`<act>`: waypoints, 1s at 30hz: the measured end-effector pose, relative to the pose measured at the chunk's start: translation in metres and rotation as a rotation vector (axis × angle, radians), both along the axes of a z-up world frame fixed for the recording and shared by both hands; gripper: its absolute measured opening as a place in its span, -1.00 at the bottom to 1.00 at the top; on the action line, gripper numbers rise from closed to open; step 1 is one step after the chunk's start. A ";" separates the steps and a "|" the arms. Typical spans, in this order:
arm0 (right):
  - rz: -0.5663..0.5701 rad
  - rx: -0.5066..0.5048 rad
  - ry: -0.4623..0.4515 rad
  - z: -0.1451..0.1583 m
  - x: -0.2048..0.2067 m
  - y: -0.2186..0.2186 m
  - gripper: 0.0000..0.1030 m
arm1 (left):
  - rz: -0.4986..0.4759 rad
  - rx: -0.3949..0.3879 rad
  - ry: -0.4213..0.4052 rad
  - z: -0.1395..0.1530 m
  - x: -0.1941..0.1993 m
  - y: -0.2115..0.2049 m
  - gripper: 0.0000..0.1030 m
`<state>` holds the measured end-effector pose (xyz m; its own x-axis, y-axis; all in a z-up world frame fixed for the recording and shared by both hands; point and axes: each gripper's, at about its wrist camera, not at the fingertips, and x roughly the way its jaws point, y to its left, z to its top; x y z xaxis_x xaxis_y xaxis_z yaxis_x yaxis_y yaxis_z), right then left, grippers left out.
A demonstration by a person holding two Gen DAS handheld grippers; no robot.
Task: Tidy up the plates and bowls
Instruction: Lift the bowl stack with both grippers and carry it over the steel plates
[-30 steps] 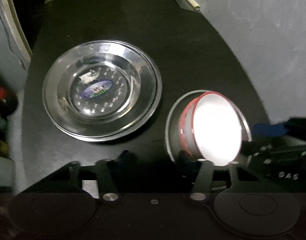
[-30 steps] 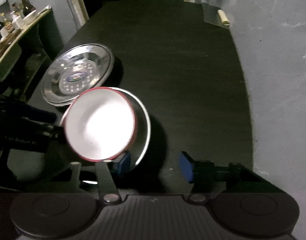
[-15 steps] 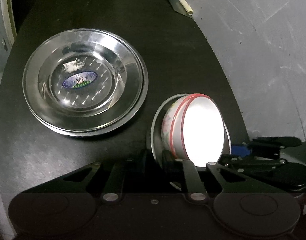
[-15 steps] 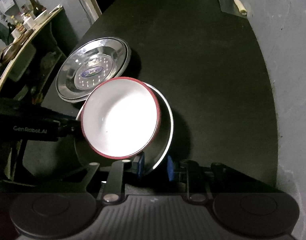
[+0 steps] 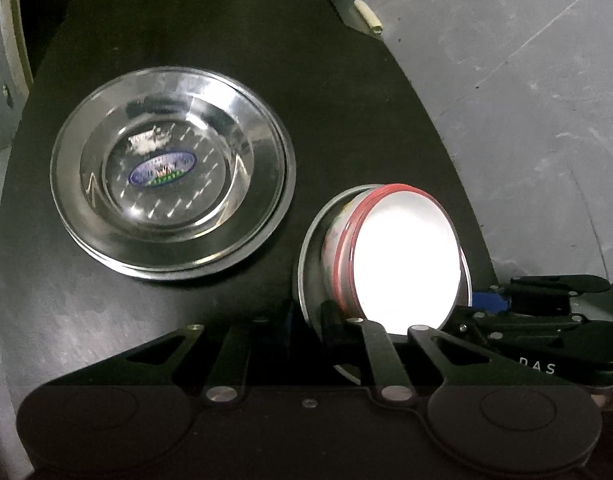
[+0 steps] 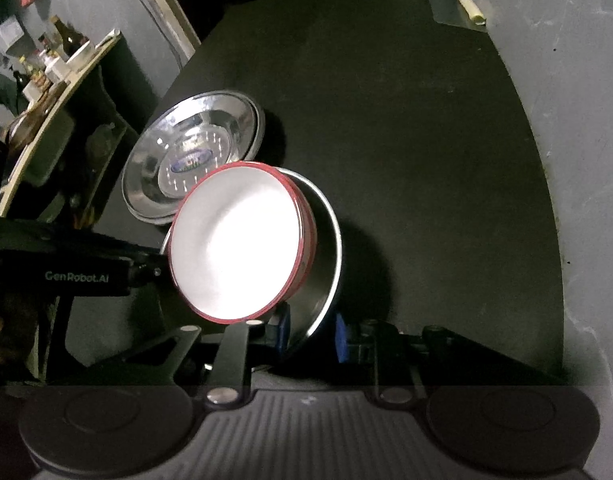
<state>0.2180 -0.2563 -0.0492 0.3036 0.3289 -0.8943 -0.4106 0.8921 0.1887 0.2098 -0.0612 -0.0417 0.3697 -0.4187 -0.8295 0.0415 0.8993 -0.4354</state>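
Two claws, one tilted bowl-in-plate, beside the steel stack.

Left of the tilted pair, the stack of round shiny steel plates [image 5: 172, 194] lies flat on the black table [image 5: 346, 92]. My left claw [image 5: 342, 320] pinches the near rim of the white bowl with a red rim [image 5: 402, 264], tipped toward my right. My right claw [image 6: 312, 334] has its blue pads closed on the rim of the single steel plate [image 6: 326, 256] cradling that bowl. The stack lies left of both claws, nearer my left one. The bowl hides where it touches the plate, and glare washes out its inside.
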 end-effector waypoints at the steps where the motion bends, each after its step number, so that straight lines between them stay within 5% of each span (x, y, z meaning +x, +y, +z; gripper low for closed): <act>1: -0.003 0.002 -0.001 0.001 0.000 0.000 -0.49 | -0.003 0.001 -0.003 0.002 0.000 0.001 -0.76; 30: 0.004 0.101 -0.030 0.017 0.028 0.063 -0.49 | 0.028 0.074 -0.073 0.035 0.019 0.079 -0.77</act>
<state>0.2456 -0.1937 -0.0319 0.3286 0.4181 -0.8469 -0.4210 0.8675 0.2649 0.2284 0.0179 -0.0065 0.4412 -0.3463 -0.8279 0.0451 0.9299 -0.3649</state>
